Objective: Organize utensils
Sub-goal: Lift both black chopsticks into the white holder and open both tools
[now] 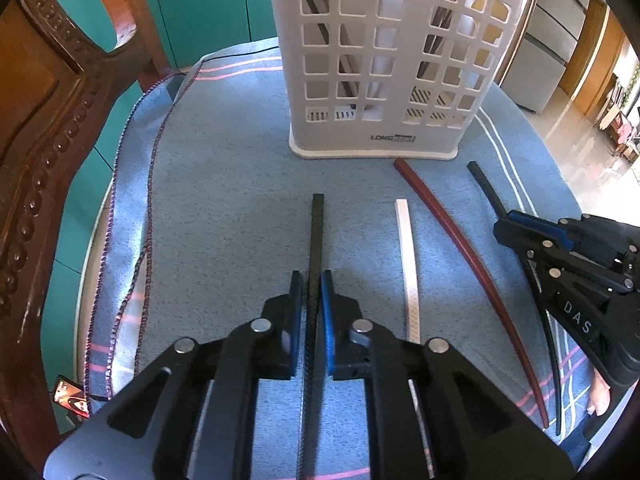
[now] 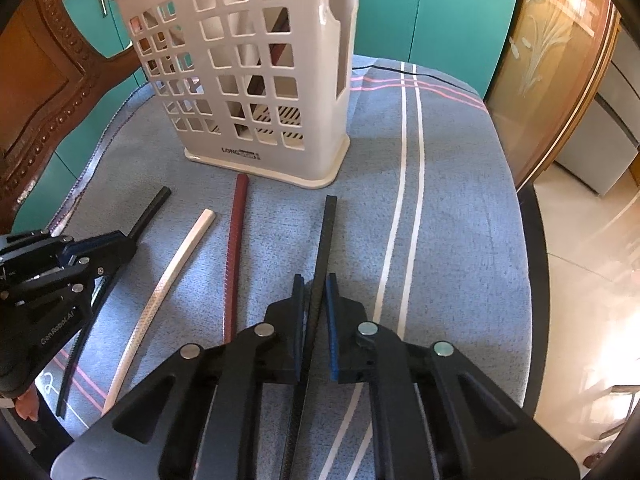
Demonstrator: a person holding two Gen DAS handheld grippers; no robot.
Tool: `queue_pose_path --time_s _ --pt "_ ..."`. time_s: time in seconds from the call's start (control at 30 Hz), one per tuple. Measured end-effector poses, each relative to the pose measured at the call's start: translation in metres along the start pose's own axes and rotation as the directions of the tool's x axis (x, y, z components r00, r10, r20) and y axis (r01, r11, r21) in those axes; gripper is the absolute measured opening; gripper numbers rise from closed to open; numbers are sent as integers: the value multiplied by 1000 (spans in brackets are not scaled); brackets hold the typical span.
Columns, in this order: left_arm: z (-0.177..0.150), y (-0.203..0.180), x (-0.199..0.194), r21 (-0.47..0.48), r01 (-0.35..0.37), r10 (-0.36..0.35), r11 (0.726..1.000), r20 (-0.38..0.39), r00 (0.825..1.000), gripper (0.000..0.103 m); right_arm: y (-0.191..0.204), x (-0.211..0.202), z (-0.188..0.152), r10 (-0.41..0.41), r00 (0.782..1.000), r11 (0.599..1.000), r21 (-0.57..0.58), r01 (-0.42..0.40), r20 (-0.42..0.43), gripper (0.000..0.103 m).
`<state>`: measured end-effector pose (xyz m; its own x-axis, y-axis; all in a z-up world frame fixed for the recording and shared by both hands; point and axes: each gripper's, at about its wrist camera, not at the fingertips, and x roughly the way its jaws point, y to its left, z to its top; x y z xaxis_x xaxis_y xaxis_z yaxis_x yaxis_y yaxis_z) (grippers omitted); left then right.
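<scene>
Several chopsticks lie on a blue cloth in front of a white lattice utensil holder (image 1: 340, 136) (image 2: 320, 160). My left gripper (image 1: 312, 276) is shut on a black chopstick (image 1: 317, 224) that points toward the holder. My right gripper (image 2: 315, 280) is shut on another black chopstick (image 2: 327, 232). Between the two held sticks lie a white chopstick (image 1: 407, 256) (image 2: 176, 264) and a dark red chopstick (image 1: 452, 236) (image 2: 237, 240). Each view shows the other gripper at its side: the right gripper (image 1: 502, 227) and the left gripper (image 2: 129, 240), both closed around their black sticks. Dark and white sticks stand inside the holder.
The blue cloth (image 2: 448, 208) with white and pink stripes covers a round table. A carved wooden chair (image 1: 48, 128) stands close at the left. Teal cabinets (image 2: 448, 20) are behind. The table edge (image 2: 532, 264) drops to the floor at the right.
</scene>
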<state>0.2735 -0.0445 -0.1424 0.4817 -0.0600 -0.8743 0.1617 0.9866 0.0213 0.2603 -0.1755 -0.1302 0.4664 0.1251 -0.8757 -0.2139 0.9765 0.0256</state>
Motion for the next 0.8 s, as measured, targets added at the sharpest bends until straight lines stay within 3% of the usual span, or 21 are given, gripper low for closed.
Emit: queue_pose_path --time_s 0.2,0.23,0.37,0.57,0.67,0.8 --pt "-1 -1 -1 13 -4 4 1000 -1 1000 13 3 1 1 -10 1000 1000 -12 10 5 11" --pt "-1 0 -1 12 0 0 1000 -1 1000 8 3 0 0 -6 1000 1000 -11 6 6 10" --pt "-1 1 -4 3 8 -8 1000 10 1000 7 2 -2 1 32 999 999 12 -33 16 7" --pt "4 3 -43 4 20 -20 1000 129 991 7 -14 -44 9 83 983 995 43 -91 164 7" --pt "7 5 -82 9 67 -68 998 219 973 7 -23 -80 11 139 958 986 54 -157 251 7" --pt "9 10 -149 22 123 -122 992 372 920 7 -29 -134 12 176 908 978 37 -205 379 7"
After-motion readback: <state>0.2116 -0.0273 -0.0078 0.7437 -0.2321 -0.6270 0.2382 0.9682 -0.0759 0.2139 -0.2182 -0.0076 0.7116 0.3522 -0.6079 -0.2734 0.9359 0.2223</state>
